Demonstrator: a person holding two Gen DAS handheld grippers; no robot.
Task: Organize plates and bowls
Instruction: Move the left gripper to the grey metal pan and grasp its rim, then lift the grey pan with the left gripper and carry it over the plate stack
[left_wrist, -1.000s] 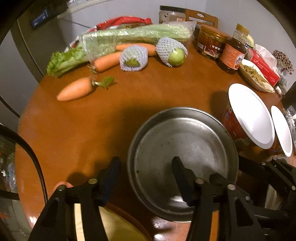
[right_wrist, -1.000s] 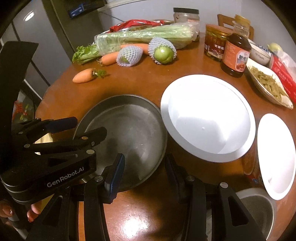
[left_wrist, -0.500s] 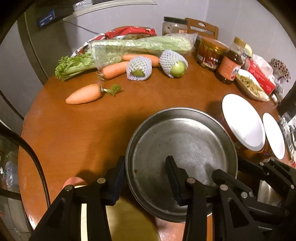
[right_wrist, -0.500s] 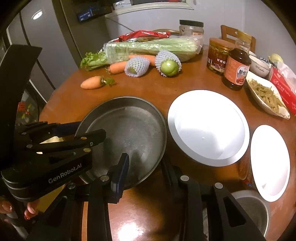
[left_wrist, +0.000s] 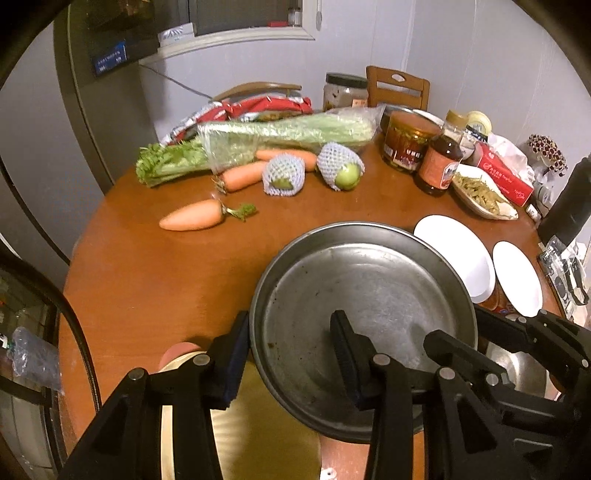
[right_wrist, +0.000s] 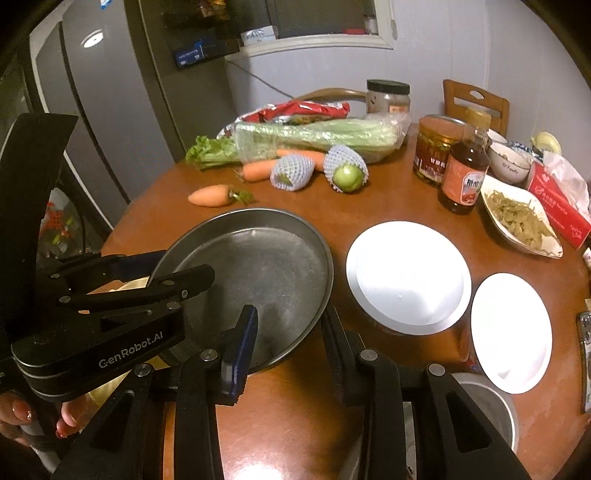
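Both grippers clamp the metal pan (left_wrist: 364, 295) by its near rim, holding it above the round wooden table (left_wrist: 155, 280). The left gripper (left_wrist: 291, 354) has one finger outside the wall and one inside; the right gripper (right_wrist: 290, 343) pinches the rim the same way. To the pan's right sit a large white plate (right_wrist: 408, 277) and a smaller white plate (right_wrist: 511, 330). Carrots (left_wrist: 192, 220) and celery (left_wrist: 258, 142) lie at the far side. A yellowish dish (left_wrist: 258, 432) seems to lie under the pan, though it is mostly hidden.
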